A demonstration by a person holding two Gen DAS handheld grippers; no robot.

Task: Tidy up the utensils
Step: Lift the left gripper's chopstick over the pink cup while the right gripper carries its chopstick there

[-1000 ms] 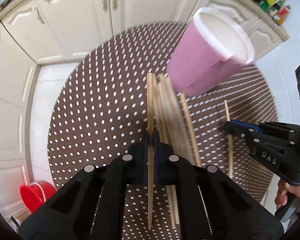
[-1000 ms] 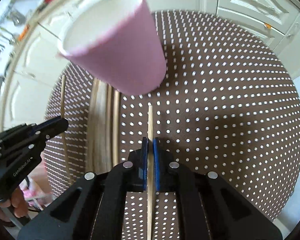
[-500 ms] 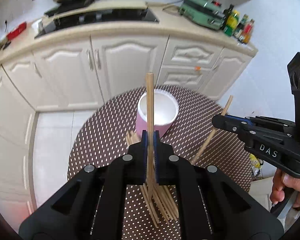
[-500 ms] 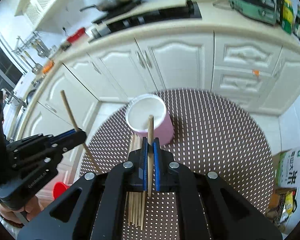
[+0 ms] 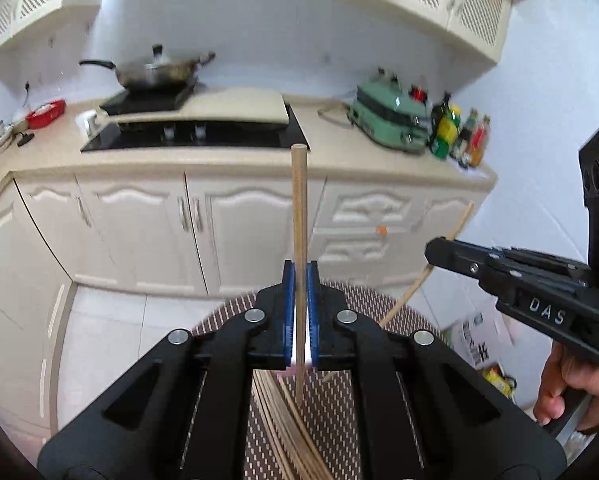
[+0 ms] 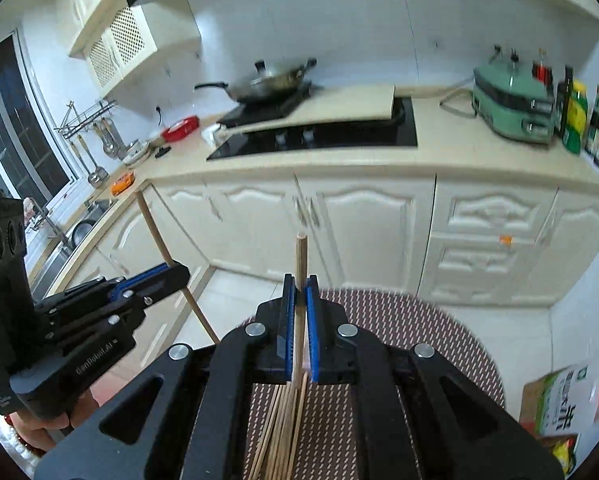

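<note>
Wooden chopstick (image 5: pixel 300 208) clamped upright in the left hand-held gripper (image 5: pixel 300 312); another (image 6: pixel 300 280) in the right hand-held gripper (image 6: pixel 299 328), above the pile (image 6: pixel 283 432) on the tabletop (image 6: pixel 419 332). Best lowered tip-first, vertical, into the mostly hidden cup.

Cream kitchen cabinets (image 5: pixel 251 232) (white-tiled floor (image 5: pixel 111 328))

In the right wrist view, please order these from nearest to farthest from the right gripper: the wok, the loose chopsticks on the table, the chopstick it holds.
1. The held chopstick, clamped upright in the right gripper.
2. The loose chopsticks, on the dotted table just below the gripper.
3. The wok, far back on the stove, left of centre.
</note>
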